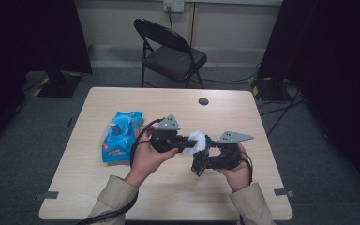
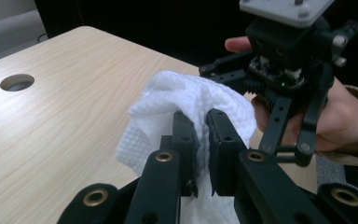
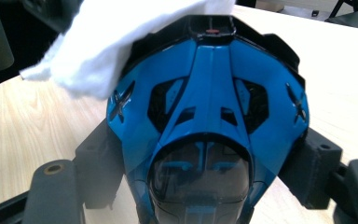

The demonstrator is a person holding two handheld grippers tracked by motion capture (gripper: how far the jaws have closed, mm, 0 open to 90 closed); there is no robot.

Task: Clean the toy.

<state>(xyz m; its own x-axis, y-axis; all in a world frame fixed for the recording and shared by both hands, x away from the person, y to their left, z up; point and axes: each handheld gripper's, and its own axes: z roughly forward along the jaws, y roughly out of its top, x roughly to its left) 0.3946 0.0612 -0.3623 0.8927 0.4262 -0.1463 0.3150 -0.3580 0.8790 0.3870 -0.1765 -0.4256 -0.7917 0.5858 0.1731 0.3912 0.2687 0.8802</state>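
Bare desk [image 1: 178, 197] ahead of both sleeves and along the far edge, open for passing. Left side blocked by a blue wipes pack [image 1: 121, 136], lying just beside the left hand [image 1: 146, 154]. Small round hole [image 1: 203, 101] near the far edge. Beyond the desk, a folding chair [image 1: 171, 51], well apart.

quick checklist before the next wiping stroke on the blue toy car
1. Left gripper shut on the white wipe: ok.
2. Right gripper clamping the blue toy car from both sides: ok.
3. Wipe touching the car: ok, it drapes over the car's far end in the right gripper view.
4. Both held above the table, nothing underneath in the way: ok.
5. Wipes packet lying clear at the left: ok.
6. How much of the car is already wiped: cannot tell.
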